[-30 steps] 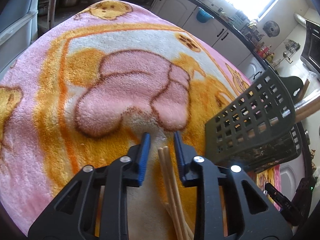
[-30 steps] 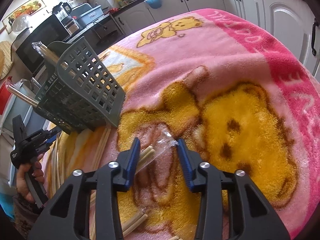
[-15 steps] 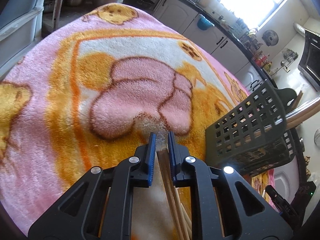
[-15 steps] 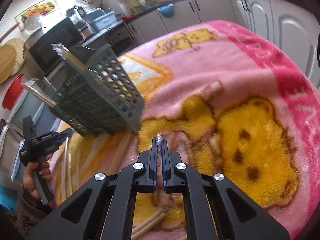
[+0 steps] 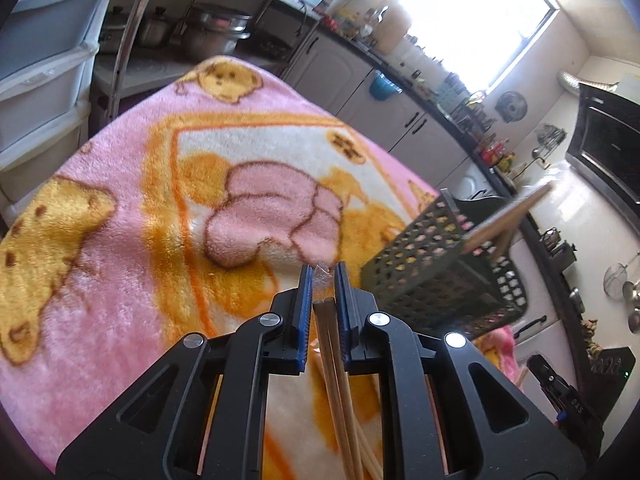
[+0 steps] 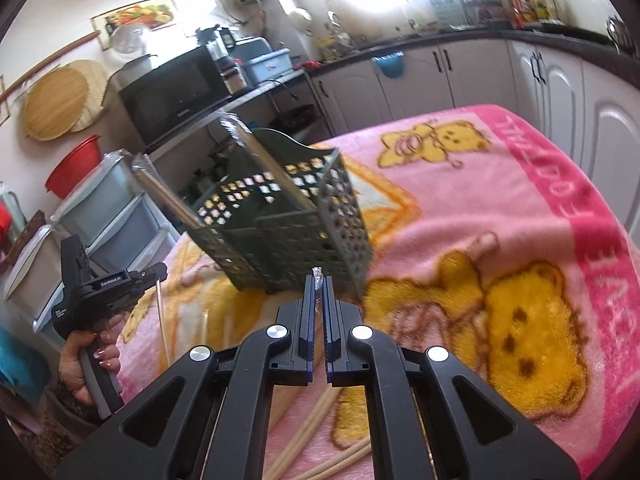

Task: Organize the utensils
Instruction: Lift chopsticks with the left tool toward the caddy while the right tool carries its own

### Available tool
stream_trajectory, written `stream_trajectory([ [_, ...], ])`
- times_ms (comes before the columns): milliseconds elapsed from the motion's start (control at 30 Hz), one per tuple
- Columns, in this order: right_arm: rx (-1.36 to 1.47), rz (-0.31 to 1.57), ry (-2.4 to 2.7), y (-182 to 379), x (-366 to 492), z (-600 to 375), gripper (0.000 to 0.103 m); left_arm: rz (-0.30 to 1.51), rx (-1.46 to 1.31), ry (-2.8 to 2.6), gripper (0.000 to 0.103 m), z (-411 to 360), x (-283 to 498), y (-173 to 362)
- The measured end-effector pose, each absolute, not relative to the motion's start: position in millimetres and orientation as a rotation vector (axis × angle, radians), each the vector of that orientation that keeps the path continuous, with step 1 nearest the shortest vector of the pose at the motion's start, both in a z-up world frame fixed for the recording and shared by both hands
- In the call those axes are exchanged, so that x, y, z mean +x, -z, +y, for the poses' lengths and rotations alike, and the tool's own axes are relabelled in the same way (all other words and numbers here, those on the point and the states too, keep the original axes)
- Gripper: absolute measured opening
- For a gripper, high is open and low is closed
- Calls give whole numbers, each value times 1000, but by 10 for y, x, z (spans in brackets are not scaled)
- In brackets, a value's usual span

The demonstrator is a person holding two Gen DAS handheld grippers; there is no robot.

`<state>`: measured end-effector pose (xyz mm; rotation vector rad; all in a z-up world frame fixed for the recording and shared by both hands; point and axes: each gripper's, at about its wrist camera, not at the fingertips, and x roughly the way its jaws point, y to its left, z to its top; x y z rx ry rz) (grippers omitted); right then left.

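Chopsticks (image 5: 340,392) run off the bottom edge; basket (image 6: 296,216) blurred.

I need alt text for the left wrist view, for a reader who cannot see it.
The left gripper has its jaws shut on wrapped wooden chopsticks above a pink bear-print blanket. To the right, a dark slotted utensil basket holds more chopsticks, with kitchen cabinets behind.

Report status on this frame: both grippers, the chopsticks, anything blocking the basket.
Left gripper shut on wrapped chopsticks. Right gripper shut on a clear wrapper tip. Basket ahead, already holding wrapped pairs; nothing in the way.
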<state>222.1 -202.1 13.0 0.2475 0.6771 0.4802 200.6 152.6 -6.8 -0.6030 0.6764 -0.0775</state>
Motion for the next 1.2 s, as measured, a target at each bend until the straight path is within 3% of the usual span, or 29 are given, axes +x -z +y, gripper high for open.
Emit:
stream_trajectory([
  [1200,174,438,-589,-939,1740,-1920,2,419,-449,349,7,668,1546,-1129],
])
